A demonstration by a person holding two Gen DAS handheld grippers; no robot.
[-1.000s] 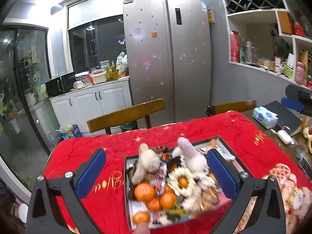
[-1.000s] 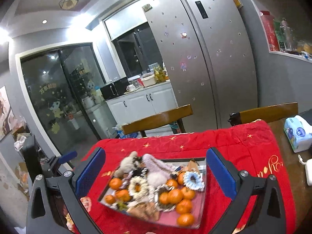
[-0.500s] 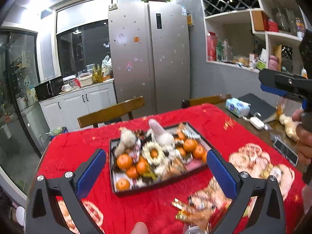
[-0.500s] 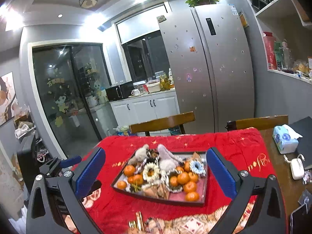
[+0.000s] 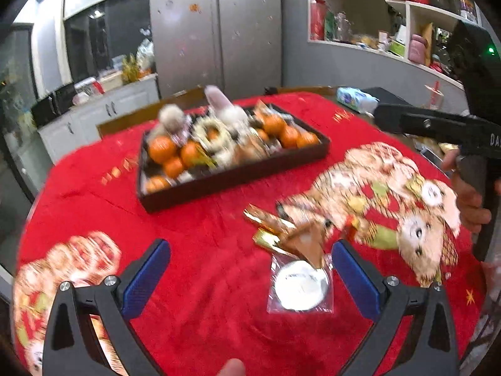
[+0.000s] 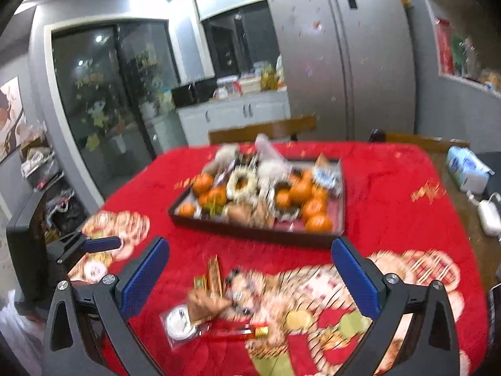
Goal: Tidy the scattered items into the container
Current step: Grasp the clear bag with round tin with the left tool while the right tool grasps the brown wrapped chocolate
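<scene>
Both tools, left and right, are hovering spread wide, empty. Beyond them the tray is sitting mid-surface, while blurred, seemingly foil-wrapped snacks are lying near the surface's front edge.

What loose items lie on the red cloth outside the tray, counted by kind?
Gold-wrapped pieces: 2
Brown triangular packet: 1
Clear packet with a white disc: 1
Total: 4, though the blur may hide more.
</scene>
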